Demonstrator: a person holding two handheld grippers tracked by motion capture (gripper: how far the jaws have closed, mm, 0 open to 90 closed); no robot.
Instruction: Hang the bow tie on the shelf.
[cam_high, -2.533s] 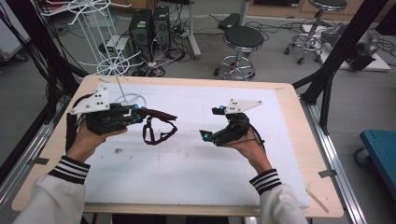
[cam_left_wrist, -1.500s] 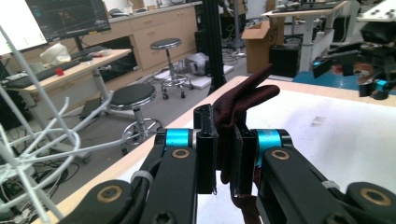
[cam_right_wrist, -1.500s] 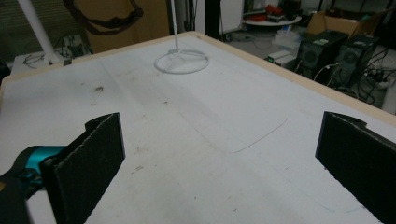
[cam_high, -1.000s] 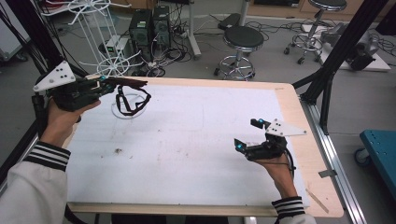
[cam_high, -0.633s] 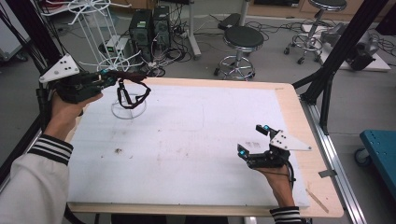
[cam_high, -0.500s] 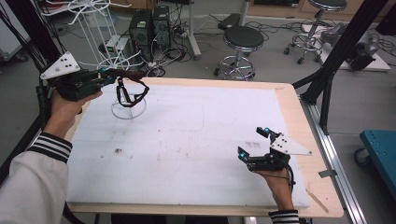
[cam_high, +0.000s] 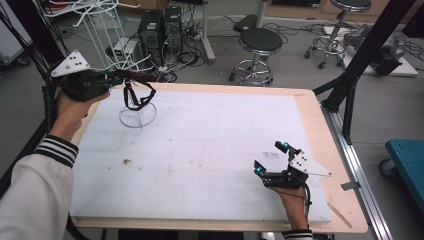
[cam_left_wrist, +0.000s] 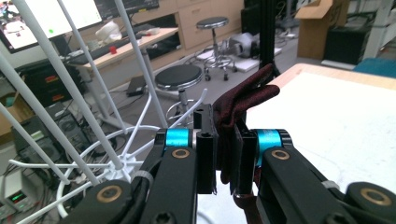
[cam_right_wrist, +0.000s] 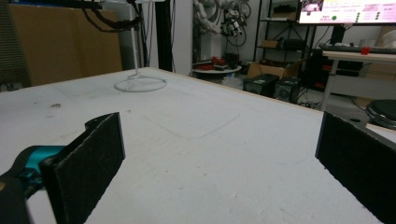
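Note:
A dark red fabric piece with looping straps hangs in the air over the table's far left corner. My left gripper is shut on it; in the left gripper view the fabric is pinched between the jaws of the gripper. Just below it, the round base of a white wire stand rests on the white sheet, and the stand's rods rise close by. My right gripper sits low over the front right of the table, open and empty, its pads wide apart.
A white sheet covers the wooden table. Black frame posts stand at the right edge. Stools and computer cases are on the floor behind. The stand's base lies far across from the right gripper.
The left hand has carried the fabric from mid-table up to the far left, beside the wire stand. The right gripper moved to the front right and sank toward the table, jaws staying open.

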